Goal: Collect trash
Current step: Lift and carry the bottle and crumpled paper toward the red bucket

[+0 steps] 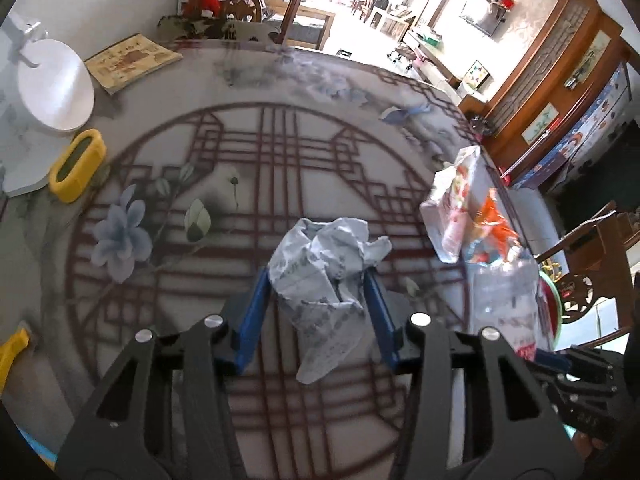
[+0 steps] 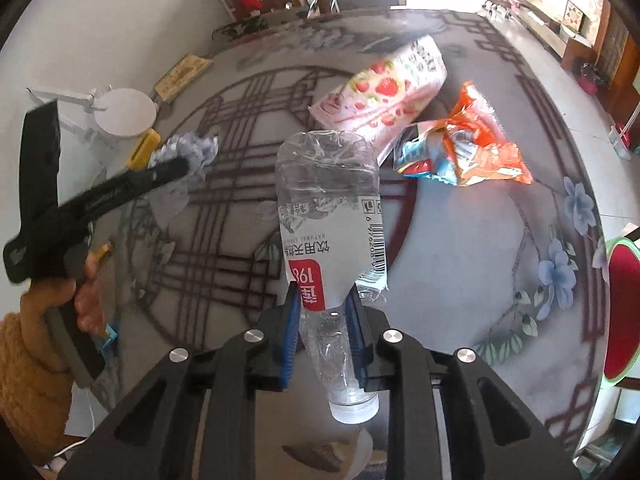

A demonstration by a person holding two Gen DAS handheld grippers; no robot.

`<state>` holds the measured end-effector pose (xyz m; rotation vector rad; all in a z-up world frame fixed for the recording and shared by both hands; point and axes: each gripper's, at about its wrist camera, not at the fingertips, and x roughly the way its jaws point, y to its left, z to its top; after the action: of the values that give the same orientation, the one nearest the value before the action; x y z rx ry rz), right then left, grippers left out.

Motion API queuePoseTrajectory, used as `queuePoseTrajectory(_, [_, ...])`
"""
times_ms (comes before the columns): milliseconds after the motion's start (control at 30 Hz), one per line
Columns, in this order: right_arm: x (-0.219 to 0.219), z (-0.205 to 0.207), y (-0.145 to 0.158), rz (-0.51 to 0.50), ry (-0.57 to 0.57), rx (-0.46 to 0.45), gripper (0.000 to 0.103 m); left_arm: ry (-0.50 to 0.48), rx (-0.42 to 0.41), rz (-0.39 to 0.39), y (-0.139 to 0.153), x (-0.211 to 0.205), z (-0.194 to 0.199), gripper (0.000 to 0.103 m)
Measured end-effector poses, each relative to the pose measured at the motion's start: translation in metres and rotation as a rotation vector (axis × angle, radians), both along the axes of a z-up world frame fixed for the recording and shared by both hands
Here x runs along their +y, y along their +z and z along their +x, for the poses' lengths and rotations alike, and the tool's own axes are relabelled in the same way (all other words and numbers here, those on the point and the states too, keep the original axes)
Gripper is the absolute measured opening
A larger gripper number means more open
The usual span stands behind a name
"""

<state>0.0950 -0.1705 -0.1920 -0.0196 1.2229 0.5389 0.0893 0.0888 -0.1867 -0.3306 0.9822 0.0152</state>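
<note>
- Left gripper [image 1: 316, 296]: its blue fingers bracket the crumpled paper [image 1: 324, 264] on both sides; paper looks pinched btwn them, but can't tell if it's off the worktop [image 1: 240, 128] yet. Judged: pickup underway, not finished.
- Right gripper [image 2: 322, 320]: clamped on a squashed clear plastic bottle [image 2: 330, 216], neck end toward the camera, body sticking out fwd above the worktop. This item is in hand.
- Still lying on worktop, untouched, right of centre: pink strawberry wrapper [image 2: 384, 92] and orange-blue snack bag [image 2: 468, 148], just beside each other, edges maybe overlapping.
- No bin or trash bag visible in either view, so nothing shows as disposed yet.
- Judged overall: early-to-mid stage; 2 items gripped, 2 left to collect, then all need dropping somewhere.
- Yellow holder [image 1: 78, 164] and white round base [image 1: 54, 84] at far left look like non-trash, w/ no need to move.
</note>
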Motion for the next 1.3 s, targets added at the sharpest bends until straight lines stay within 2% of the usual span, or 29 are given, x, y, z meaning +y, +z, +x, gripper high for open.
queuePoseTrajectory(200, [-0.015,-0.016,0.022,0.031,-0.035,-0.048,0.022,-0.027,-0.024,-0.015,0.018,-0.021,-0.02,0.047])
queuePoseTrajectory(467, [-0.041,-0.03,0.039,0.073,-0.092,-0.07,0.022,-0.094,-0.075,0.006,0.041,-0.059,-0.027,0.048])
queuePoseTrajectory(1300, [-0.128,-0.044,0.065,0.126,-0.25,-0.129,0.023,-0.238,-0.108,0.035,0.062,-0.142,-0.023,0.048])
